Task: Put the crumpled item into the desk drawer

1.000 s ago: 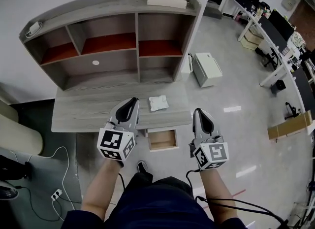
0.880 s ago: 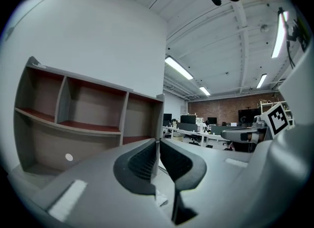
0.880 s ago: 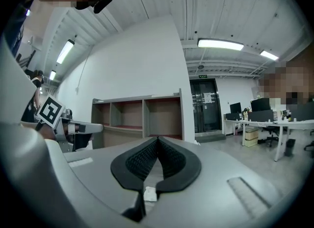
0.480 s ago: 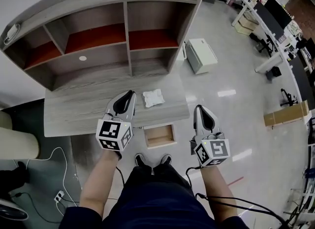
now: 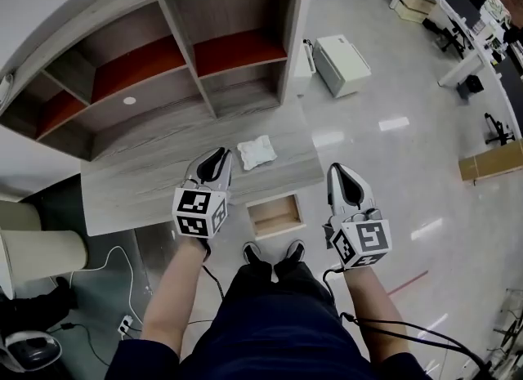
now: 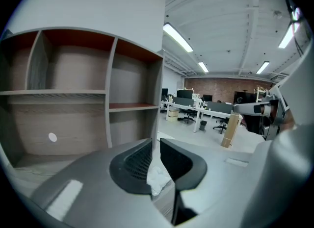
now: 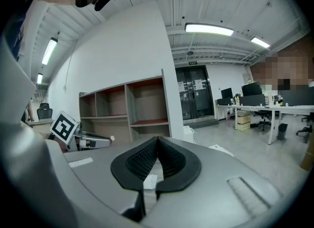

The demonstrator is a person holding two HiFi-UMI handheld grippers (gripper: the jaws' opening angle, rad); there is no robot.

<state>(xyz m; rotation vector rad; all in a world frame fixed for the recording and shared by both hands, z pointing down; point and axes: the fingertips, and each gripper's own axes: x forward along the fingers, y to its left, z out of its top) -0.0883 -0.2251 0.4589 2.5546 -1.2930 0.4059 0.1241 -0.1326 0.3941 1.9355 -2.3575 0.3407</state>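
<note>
Crumpled white wad (image 5: 257, 154) on grey wooden counter (image 5: 139, 197): likely light, soft; pinch mid-bulge. Left tongs (image 5: 216, 159) opening, right tongs (image 5: 340, 176) clenched, both empty.

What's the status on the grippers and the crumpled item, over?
Left gripper empty, jaws opening slightly. Right gripper shut, empty. Crumpled item on desk, untouched. Drawer open, nothing in the way.

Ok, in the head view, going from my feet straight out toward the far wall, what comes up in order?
Shoes → open drawer → crumpled item on the desk top → shelf unit.
</note>
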